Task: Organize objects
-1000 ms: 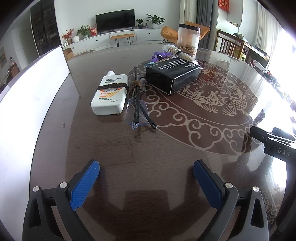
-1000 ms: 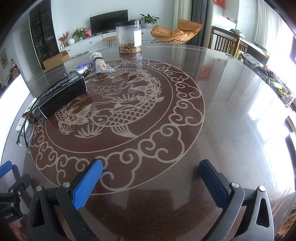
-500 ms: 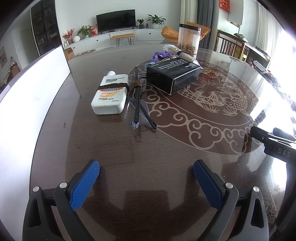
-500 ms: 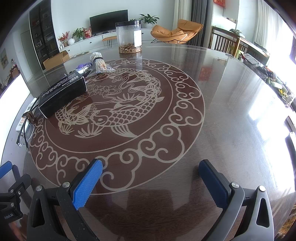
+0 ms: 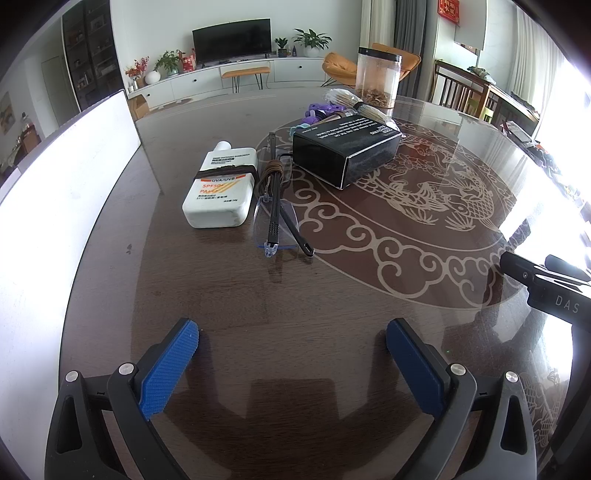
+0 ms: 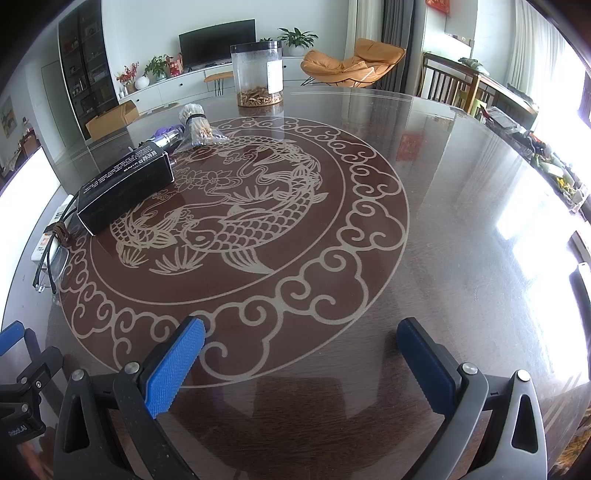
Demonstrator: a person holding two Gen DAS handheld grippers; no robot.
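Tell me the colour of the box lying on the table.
Black with white print, on the box; clearest in the left wrist view.

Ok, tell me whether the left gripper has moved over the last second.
No. The left gripper sits in the same place against the white sunscreen bottle and the black box.

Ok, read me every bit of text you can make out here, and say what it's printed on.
"UVA/UVB", "SPF50": white bottle; smaller print below is unreadable.
"DAS": right gripper's body, seen from the left wrist view.
Black box: white lettering, too blurred to read.
Red sign on the wall: unreadable.
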